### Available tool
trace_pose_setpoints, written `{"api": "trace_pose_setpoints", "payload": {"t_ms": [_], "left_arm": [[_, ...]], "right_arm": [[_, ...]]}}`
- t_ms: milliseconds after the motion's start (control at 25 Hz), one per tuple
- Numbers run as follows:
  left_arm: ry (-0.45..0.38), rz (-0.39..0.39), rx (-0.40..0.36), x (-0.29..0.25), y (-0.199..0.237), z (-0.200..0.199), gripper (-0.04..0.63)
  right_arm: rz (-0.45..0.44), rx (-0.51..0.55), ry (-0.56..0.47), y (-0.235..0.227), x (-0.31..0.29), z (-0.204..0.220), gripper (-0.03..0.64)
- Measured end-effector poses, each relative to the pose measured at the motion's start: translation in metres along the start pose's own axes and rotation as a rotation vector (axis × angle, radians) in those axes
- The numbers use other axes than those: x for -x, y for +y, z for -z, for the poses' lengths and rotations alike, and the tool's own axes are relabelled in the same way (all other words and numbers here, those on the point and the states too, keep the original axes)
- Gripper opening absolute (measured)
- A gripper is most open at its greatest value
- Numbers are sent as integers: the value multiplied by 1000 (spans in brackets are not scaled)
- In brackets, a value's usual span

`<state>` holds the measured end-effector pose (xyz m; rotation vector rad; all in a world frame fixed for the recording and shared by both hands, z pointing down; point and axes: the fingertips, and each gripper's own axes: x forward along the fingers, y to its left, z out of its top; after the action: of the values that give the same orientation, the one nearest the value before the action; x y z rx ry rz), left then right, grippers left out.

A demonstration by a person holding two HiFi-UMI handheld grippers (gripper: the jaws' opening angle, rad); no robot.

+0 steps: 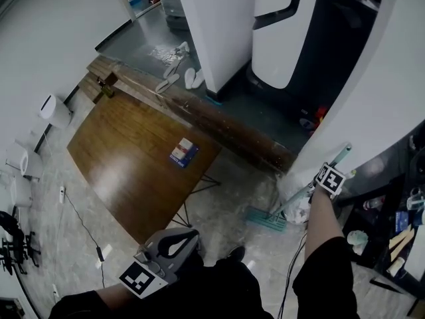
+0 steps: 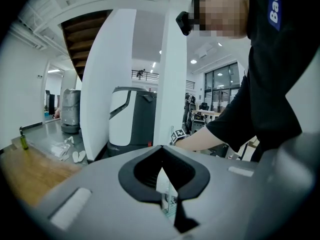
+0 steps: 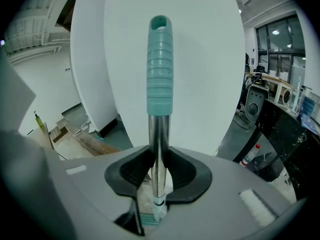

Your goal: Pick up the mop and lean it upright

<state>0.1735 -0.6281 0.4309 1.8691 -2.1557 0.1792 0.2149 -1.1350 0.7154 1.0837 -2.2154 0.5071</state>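
Observation:
The mop stands nearly upright against a white pillar (image 1: 372, 105). Its teal head (image 1: 266, 220) rests on the grey floor, and its shaft rises to a ribbed teal grip (image 3: 160, 79). My right gripper (image 3: 159, 156) is shut on the mop's metal shaft (image 3: 159, 134) just below that grip; in the head view this gripper (image 1: 329, 179) is at the pillar's side. The mop head (image 3: 150, 218) shows far below between the jaws. My left gripper (image 1: 167, 250) hangs low near the person's body, away from the mop. Its jaws (image 2: 161, 149) meet at the tips with nothing held.
A wooden table (image 1: 126, 158) with a small blue and red box (image 1: 184, 153) stands to the left. A long wooden step (image 1: 226, 128) runs behind it. A white and black machine (image 1: 292, 38) and a second pillar (image 1: 219, 32) stand beyond. Dark shelves (image 1: 392, 231) with bottles fill the right.

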Motion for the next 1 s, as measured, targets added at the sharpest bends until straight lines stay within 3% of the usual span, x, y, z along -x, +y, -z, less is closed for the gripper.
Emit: {"api": "trace_pose_setpoints", "payload": {"t_ms": [480, 600, 680, 1000], "left_arm": [[3, -10, 9, 7, 1, 2, 17], [-3, -4, 14, 9, 0, 3, 17], [-13, 4, 15, 10, -1, 3, 17], [-63, 75, 30, 16, -1, -5, 17]], "right_arm": [[26, 39, 13, 0, -6, -5, 114], [3, 64, 2, 4, -3, -7, 251], [-13, 68, -6, 6, 3, -5, 301], [-28, 36, -48, 7, 64, 44, 325]]}}
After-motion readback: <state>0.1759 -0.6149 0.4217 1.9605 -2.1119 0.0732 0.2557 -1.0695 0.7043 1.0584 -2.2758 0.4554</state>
